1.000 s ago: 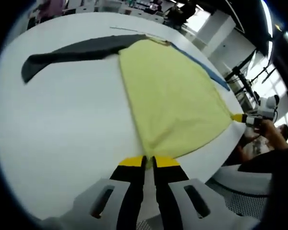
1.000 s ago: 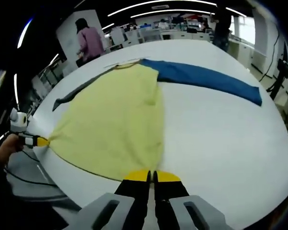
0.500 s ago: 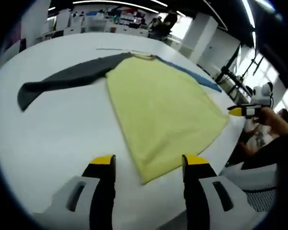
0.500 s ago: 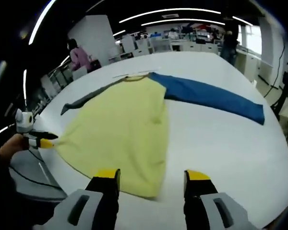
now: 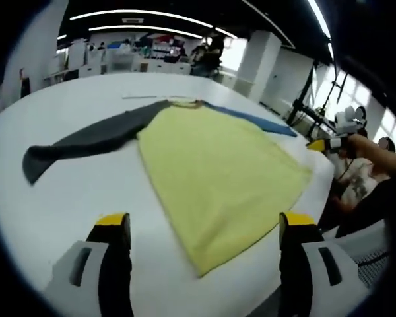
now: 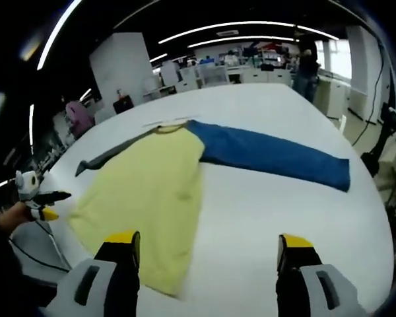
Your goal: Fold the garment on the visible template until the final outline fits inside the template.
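Note:
A long-sleeved garment lies flat on the white table (image 5: 66, 198). Its yellow body (image 5: 218, 175) runs toward me, with a grey sleeve (image 5: 86, 140) spread left and a blue sleeve (image 5: 251, 119) at the far right. My left gripper (image 5: 204, 224) stands open above the near hem corner and holds nothing. In the right gripper view the yellow body (image 6: 145, 198) sits left of centre, the blue sleeve (image 6: 270, 155) stretches right and the grey sleeve (image 6: 109, 155) goes left. My right gripper (image 6: 208, 241) is open and empty. A thin pale strip (image 6: 162, 122) lies by the collar.
The right gripper (image 5: 327, 144), held in a hand, shows at the table's right edge. The left gripper (image 6: 43, 211) shows at the left edge. Desks and people (image 6: 307, 59) stand beyond the far side. A chair (image 5: 369, 264) is near the table's edge.
Both grippers were shut on the hem corners a second ago; they have opened, let go and drawn back and up. The yellow hem now rests slack on the table.

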`<control>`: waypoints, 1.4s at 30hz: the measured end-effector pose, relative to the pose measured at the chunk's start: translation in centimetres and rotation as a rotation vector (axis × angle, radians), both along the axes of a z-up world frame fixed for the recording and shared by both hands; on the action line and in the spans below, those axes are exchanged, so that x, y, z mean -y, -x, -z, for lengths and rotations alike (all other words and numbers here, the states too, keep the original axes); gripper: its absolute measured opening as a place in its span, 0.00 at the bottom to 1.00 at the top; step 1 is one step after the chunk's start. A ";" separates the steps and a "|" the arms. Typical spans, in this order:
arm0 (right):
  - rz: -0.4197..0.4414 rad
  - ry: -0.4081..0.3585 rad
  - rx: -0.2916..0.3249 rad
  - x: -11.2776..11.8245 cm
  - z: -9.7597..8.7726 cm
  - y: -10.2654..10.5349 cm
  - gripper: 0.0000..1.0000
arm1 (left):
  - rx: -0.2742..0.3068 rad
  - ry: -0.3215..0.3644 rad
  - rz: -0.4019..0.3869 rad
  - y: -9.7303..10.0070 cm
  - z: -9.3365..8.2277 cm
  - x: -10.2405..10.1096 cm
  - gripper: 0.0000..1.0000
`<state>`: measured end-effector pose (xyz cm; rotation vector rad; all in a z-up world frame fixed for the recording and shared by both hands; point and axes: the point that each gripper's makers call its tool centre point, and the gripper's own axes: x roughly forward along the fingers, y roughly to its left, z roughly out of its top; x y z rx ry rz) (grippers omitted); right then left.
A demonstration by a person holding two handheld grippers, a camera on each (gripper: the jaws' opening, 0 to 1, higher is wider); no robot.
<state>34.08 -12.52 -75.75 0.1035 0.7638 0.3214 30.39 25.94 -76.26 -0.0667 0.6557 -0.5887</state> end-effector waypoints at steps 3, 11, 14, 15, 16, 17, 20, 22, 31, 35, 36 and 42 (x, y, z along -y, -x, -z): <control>0.017 0.016 0.009 1.3 -0.1 -0.9 0.88 | 0.080 -0.001 0.022 -0.6 -1.0 0.3 0.96; 0.083 0.017 0.027 5.2 -0.4 -3.4 0.91 | 0.184 0.025 0.047 -1.4 -2.2 1.0 0.99; 0.125 0.023 0.038 6.8 -0.6 -4.2 0.90 | 0.212 0.038 0.052 -1.6 -2.7 1.4 0.99; 0.138 0.025 0.042 7.3 -0.6 -4.5 0.89 | 0.213 0.042 0.053 -1.6 -2.8 1.5 0.99; 0.149 0.032 0.048 7.7 -0.7 -4.7 0.88 | 0.214 0.045 0.052 -1.6 -2.8 1.5 0.99; 0.156 0.034 0.045 8.2 -0.7 -4.9 0.87 | 0.217 0.045 0.052 -1.7 -2.8 1.6 0.99; 0.184 0.041 0.058 9.4 -0.8 -5.7 0.81 | 0.225 0.050 0.059 -1.7 -3.0 1.8 0.99; 0.208 0.044 0.065 10.2 -0.7 -6.2 0.77 | 0.233 0.052 0.061 -1.7 -3.2 1.9 0.99; 0.308 0.092 0.026 14.2 0.9 -7.8 0.54 | 0.228 0.054 0.063 -1.7 -3.5 2.1 0.99; 0.338 0.131 0.023 15.7 1.3 -8.2 0.42 | 0.241 0.069 0.055 -1.9 -4.0 2.2 0.99; 0.348 0.138 0.024 16.1 1.4 -8.2 0.39 | 0.243 0.071 0.056 -1.9 -4.1 2.2 0.99; 0.401 0.153 0.000 17.4 2.1 -8.3 0.24 | 0.250 0.069 0.060 -2.4 -4.3 2.4 0.99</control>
